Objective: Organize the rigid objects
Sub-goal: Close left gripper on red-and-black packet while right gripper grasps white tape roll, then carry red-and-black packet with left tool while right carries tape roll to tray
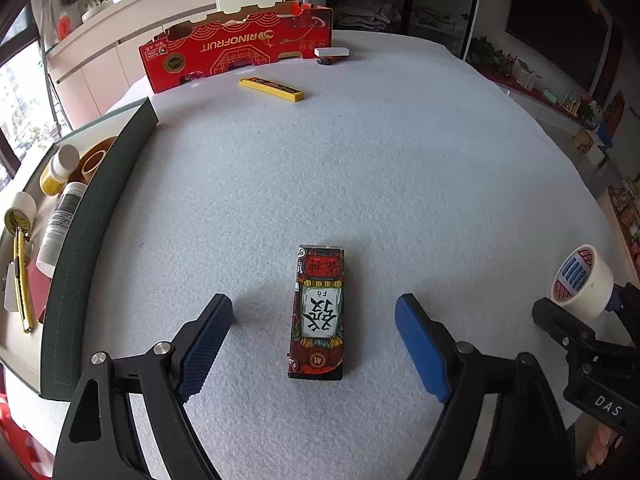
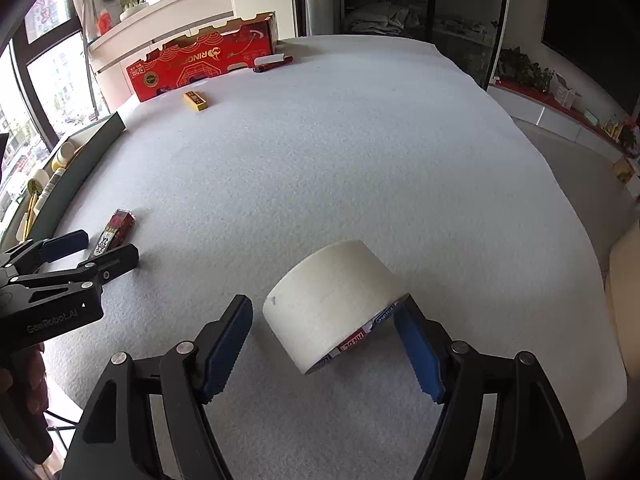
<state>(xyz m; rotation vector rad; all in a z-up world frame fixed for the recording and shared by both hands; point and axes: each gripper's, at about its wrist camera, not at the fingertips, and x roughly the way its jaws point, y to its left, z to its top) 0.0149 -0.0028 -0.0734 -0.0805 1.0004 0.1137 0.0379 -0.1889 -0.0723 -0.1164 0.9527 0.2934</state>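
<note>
My left claw hangs released over the desk, the patterned card box lying flat between its fingers, untouched. My right claw straddles the white tape roll; its right pad touches the roll, the left stands clear.

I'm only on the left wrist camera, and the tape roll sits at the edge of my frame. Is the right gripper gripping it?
Observer: No. The right gripper is open; the finger on the picture's left stands clear of the tape roll.
Operator: And the other finger?
Observer: Its pad is at the roll's printed end; I cannot tell whether it touches.
Operator: Is the roll upright?
Observer: No, it lies on its curved side on the white mat.
</note>
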